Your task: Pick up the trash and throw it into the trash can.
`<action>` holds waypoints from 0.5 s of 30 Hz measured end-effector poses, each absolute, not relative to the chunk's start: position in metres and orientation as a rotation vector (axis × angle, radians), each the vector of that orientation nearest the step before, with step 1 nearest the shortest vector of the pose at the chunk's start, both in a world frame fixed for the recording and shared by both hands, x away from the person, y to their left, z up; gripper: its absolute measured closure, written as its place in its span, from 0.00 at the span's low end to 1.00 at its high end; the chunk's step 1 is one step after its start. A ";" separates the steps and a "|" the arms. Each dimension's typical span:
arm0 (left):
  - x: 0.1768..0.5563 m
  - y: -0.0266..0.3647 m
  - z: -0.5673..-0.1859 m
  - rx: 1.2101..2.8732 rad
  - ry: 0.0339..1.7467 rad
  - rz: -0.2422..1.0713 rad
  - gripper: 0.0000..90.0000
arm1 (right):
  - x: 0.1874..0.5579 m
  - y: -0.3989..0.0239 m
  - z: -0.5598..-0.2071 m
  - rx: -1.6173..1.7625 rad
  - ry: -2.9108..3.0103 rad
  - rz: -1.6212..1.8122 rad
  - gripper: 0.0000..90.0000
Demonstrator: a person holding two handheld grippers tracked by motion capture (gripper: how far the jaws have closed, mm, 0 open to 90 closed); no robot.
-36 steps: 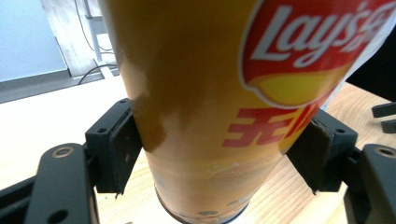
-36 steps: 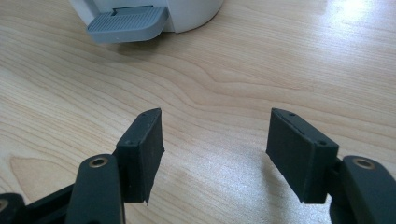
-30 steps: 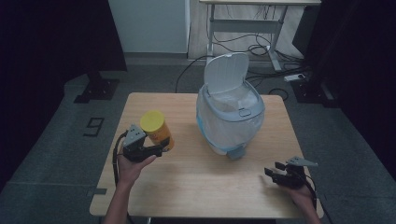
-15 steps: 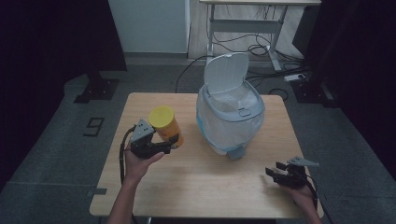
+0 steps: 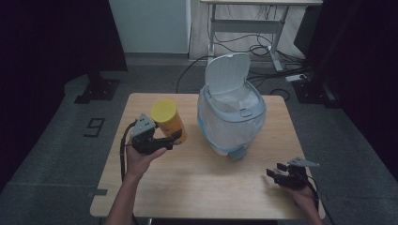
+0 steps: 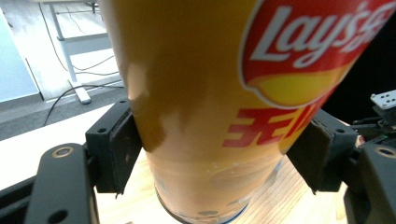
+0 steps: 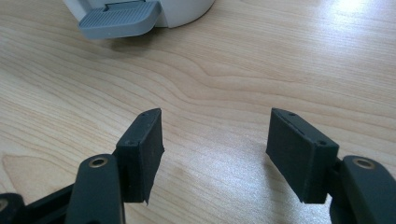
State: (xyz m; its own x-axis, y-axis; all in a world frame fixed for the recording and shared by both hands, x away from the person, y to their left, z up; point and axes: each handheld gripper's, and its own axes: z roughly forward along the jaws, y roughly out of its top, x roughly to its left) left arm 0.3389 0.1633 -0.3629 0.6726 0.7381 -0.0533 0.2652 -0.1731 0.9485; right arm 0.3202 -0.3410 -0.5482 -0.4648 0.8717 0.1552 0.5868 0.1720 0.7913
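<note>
Crisp canister (image 5: pixel 169 122), yellow-lidded cardboard tube: light, stiff, smooth-walled, likely crushable. My left hand-held gripper (image 5: pixel 162 143) pinches its lower body, tilted above the tabletop (image 5: pixel 187 187) beside the open bin (image 5: pixel 232 117). I'd grip mid-wall, gently. Right hand-held gripper (image 5: pixel 278 174) spread, holding nothing.

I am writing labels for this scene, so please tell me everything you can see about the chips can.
The chips can is a tall orange-yellow tube with a flat yellow lid on top. The left gripper view shows a red Lay's logo with red characters under it, and a smooth, slightly glossy wall that looks like coated card. It leans a little. The left gripper is shut on its lower part, one black pad on each side, and holds it above the table, left of the bin, apart from it.
</note>
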 end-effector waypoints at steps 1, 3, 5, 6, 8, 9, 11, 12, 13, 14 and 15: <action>0.339 0.163 -0.362 1.741 0.808 0.515 0.27 | 0.320 -0.341 -0.548 1.387 2.122 1.188 0.39; 0.339 0.161 -0.359 1.742 0.803 0.516 0.27 | 0.320 -0.341 -0.548 1.388 2.122 1.187 0.39; 0.340 0.159 -0.356 1.744 0.798 0.518 0.27 | 0.320 -0.341 -0.549 1.388 2.123 1.186 0.39; 0.340 0.159 -0.355 1.744 0.796 0.517 0.27 | 0.320 -0.341 -0.549 1.388 2.124 1.184 0.39; 0.341 0.157 -0.352 1.741 0.791 0.515 0.27 | 0.320 -0.341 -0.549 1.388 2.125 1.183 0.39; 0.341 0.157 -0.351 1.741 0.788 0.516 0.27 | 0.320 -0.341 -0.549 1.387 2.125 1.183 0.39; 0.342 0.155 -0.348 1.742 0.783 0.516 0.27 | 0.320 -0.342 -0.550 1.387 2.126 1.181 0.39; 0.342 0.155 -0.348 1.743 0.783 0.517 0.27 | 0.321 -0.342 -0.550 1.389 2.127 1.179 0.39; 0.342 0.154 -0.346 1.744 0.781 0.518 0.27 | 0.321 -0.342 -0.550 1.390 2.128 1.177 0.39; 0.343 0.153 -0.345 1.745 0.780 0.518 0.27 | 0.321 -0.342 -0.550 1.391 2.128 1.177 0.39; 0.343 0.153 -0.344 1.742 0.778 0.514 0.27 | 0.321 -0.342 -0.550 1.391 2.128 1.178 0.39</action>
State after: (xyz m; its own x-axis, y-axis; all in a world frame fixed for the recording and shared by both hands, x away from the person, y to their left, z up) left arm 0.3430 0.1530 -0.3443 0.6894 0.7232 -0.0417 0.2448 -0.1784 0.9530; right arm 0.3209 -0.3417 -0.5503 -0.4639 0.8727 0.1521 0.5922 0.1777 0.7859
